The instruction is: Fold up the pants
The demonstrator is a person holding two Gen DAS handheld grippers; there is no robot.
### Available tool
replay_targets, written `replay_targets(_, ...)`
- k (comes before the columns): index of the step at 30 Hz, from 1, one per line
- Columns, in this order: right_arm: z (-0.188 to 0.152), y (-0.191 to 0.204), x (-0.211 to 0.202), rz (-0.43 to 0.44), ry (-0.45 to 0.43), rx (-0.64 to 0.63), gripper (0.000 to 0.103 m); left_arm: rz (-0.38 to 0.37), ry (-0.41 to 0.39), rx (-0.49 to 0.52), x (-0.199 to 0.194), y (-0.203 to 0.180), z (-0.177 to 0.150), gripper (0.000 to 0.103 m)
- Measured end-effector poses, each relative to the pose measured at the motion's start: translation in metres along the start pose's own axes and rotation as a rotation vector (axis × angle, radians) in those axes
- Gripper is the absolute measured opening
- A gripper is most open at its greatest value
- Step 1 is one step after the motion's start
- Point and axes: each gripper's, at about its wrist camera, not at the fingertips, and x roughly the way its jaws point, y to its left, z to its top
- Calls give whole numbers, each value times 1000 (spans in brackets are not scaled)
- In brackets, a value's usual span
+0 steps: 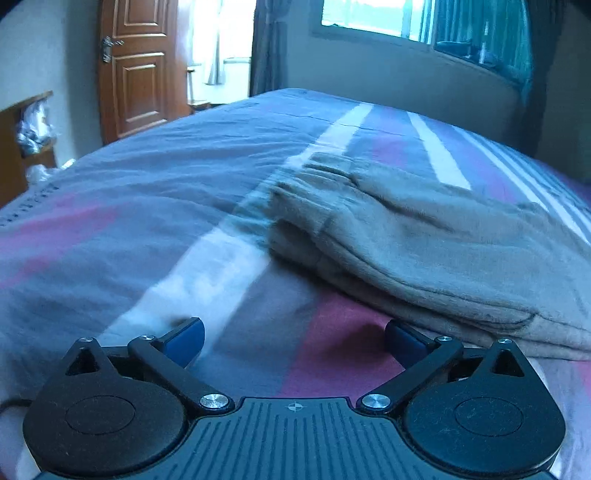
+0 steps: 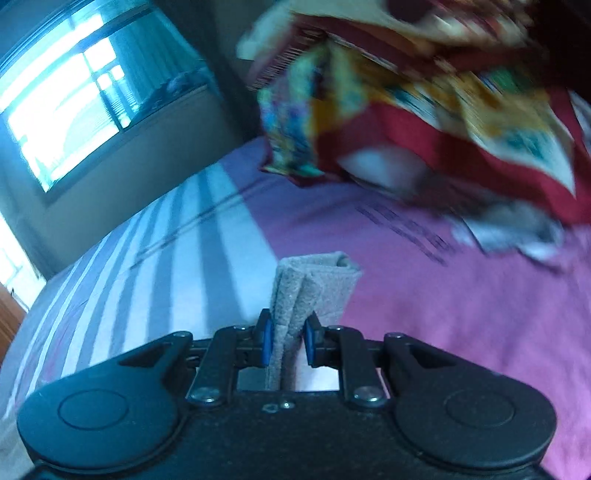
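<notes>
Grey sweatpants (image 1: 424, 236) lie folded over on the striped bedspread (image 1: 166, 206), waistband toward the far side, in the left wrist view. My left gripper (image 1: 293, 339) is open and empty, low over the bed, just in front of the pants' near edge; its right finger (image 1: 404, 341) is close to the fabric. In the right wrist view my right gripper (image 2: 288, 338) is shut on a bunched grey end of the pants (image 2: 314, 284), which sticks up between the blue pads above the bedspread (image 2: 406, 295).
A crumpled red and patterned cloth (image 2: 424, 110) with white and grey items lies on the bed ahead of the right gripper. A wooden door (image 1: 142, 70) and a window (image 1: 388, 14) stand beyond the bed. A wooden shelf (image 1: 22, 140) is at the left.
</notes>
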Motion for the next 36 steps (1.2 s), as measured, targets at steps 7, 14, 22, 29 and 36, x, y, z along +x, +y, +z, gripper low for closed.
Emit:
replay_targets(7, 7, 101, 8, 85, -6, -167, 16, 210, -31, -156, -14, 28, -2, 103)
replay_targets(14, -32, 199, 30, 236, 69, -295, 16, 261, -14, -195, 3, 35, -6, 103)
replay_targets(22, -113, 279, 50, 363, 241, -470, 16, 249, -32, -209, 4, 41, -8, 103)
replay_targets(29, -166, 316, 47, 391, 291, -611, 16, 241, -36, -219, 3, 43, -9, 103)
replay_targets(36, -187, 325, 29, 439, 243, -657, 17, 243, -37, -218, 3, 43, -9, 103)
